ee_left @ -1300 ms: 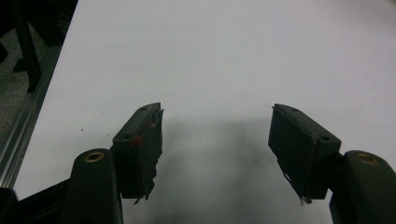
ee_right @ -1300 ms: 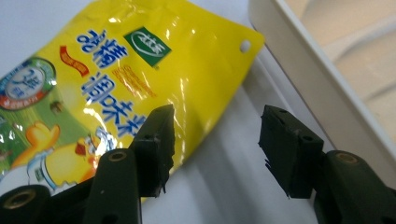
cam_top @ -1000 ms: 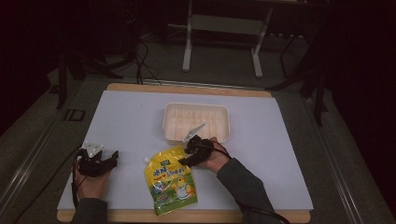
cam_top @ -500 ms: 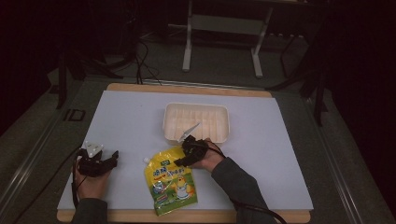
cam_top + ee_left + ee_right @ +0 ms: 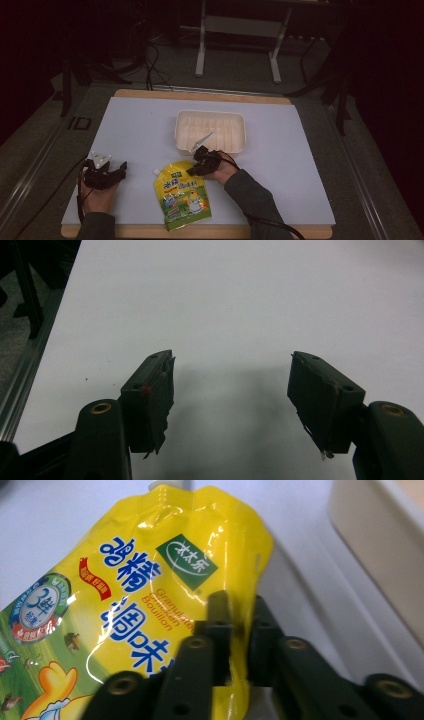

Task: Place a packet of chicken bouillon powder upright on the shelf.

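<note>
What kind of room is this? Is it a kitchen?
Probably not a kitchen; it looks more like a lab or recording room. A white table stands in a dark room, cables lie across the floor, and a metal stand stands behind it.

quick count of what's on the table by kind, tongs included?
Pouch: 1, yellow, edge pinched in the right tongs
Tray: 1, white
Tongs: 2, the left tongs open over bare table
Total: 4
</note>
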Demonstrator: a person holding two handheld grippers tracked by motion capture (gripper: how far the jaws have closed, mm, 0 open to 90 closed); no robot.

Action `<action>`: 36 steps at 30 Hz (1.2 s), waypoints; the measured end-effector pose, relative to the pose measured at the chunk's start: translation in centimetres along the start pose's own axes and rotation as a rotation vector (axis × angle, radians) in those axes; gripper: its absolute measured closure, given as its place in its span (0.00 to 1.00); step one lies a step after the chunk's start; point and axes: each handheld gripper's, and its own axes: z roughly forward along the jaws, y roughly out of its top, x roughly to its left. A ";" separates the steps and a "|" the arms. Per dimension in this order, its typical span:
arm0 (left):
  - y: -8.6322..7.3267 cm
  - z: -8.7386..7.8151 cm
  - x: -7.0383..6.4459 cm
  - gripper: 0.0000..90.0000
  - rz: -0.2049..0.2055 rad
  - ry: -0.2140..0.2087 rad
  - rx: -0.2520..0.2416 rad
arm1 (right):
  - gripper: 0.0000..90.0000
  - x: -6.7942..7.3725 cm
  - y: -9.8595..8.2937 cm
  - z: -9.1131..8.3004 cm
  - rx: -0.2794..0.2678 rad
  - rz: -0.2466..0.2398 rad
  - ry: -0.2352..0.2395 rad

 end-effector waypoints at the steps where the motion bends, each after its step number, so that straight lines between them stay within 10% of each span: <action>1: 0.0 0.0 0.0 0.39 0.000 0.000 0.000 | 0.97 0.0 0.0 0.0 0.000 0.000 0.000; 18: 0.0 0.0 0.0 0.39 -0.001 0.001 -0.003 | 1.00 -0.2 -0.5 -3.7 -0.064 -0.040 -0.071; 36: 0.0 0.0 -0.1 0.39 0.001 0.008 -0.004 | 1.00 -3.3 -6.0 -14.2 -0.231 0.065 -0.207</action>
